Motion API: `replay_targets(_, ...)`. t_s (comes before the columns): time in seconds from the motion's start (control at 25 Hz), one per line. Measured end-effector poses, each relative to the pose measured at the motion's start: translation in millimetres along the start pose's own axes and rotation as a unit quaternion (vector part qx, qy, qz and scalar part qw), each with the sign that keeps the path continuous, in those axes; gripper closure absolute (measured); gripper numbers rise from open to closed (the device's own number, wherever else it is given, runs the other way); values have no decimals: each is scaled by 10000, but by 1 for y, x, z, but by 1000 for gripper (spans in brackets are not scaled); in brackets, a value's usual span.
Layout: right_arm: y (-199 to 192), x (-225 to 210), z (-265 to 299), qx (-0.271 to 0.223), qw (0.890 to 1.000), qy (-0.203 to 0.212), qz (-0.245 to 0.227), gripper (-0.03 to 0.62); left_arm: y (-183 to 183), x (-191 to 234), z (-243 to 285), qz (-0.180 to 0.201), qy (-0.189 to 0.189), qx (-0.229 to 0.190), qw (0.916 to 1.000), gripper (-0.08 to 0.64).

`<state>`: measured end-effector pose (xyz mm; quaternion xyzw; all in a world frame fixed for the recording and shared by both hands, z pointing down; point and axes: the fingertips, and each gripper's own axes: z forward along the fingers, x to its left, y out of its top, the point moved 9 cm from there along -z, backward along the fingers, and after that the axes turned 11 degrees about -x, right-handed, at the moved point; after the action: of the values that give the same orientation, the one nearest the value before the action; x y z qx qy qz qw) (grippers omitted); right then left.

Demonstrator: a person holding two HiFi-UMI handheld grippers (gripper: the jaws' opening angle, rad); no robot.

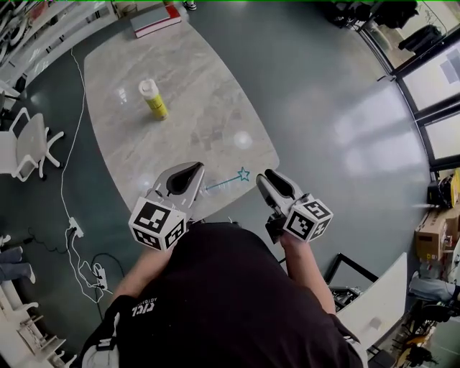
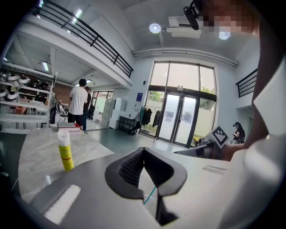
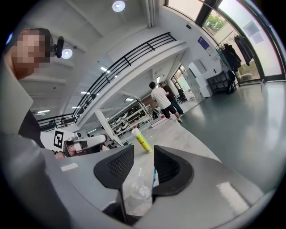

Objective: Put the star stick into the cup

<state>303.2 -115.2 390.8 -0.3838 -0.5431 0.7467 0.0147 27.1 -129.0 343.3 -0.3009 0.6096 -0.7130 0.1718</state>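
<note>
The star stick (image 1: 224, 181) is a thin teal rod with a star on its end. It stands slanted in a clear plastic cup (image 3: 137, 188) at the marble table's (image 1: 180, 122) near edge. My left gripper (image 1: 190, 171) hovers just left of the stick, its jaw tips touching with nothing in them; the stick (image 2: 149, 195) shows below their gap. Right of the star, my right gripper (image 1: 269, 177) is open. Between its jaws the right gripper view (image 3: 143, 154) shows the cup and the stick (image 3: 154, 175) lower down, untouched.
A yellow spray bottle (image 1: 153, 98) stands upright mid-table, farther away. A red and white stack (image 1: 154, 20) lies at the far end. An office chair (image 1: 25, 144) and floor cables (image 1: 75, 230) are on the left. Two people (image 2: 79, 105) stand beyond the table.
</note>
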Motion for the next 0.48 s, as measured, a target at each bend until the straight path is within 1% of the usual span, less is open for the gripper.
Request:
replay_targets(0.12, 17, 15, 2, -134, 9994, 266, -201, 456, 9, -4, -2, 106, 75, -37, 9999, 557)
replay_targets(0.28, 32, 36, -1, -204, 9964, 656, -506, 508, 16, -11, -5, 233, 112, -73, 9996, 557)
replay_targets(0.4, 41, 47, -7, -325, 9935, 843, -694, 565, 22, -16, -7, 294, 144, -154, 9993, 557)
replay_targets(0.44, 44, 50, -10, -373, 9926, 884, -751, 578, 23, -18, -8, 323, 147, -183, 9992, 557)
replay_targets(0.48, 47, 52, -12, -415, 9916, 918, -809, 578, 25, -19, -8, 352, 146, -207, 9991, 557)
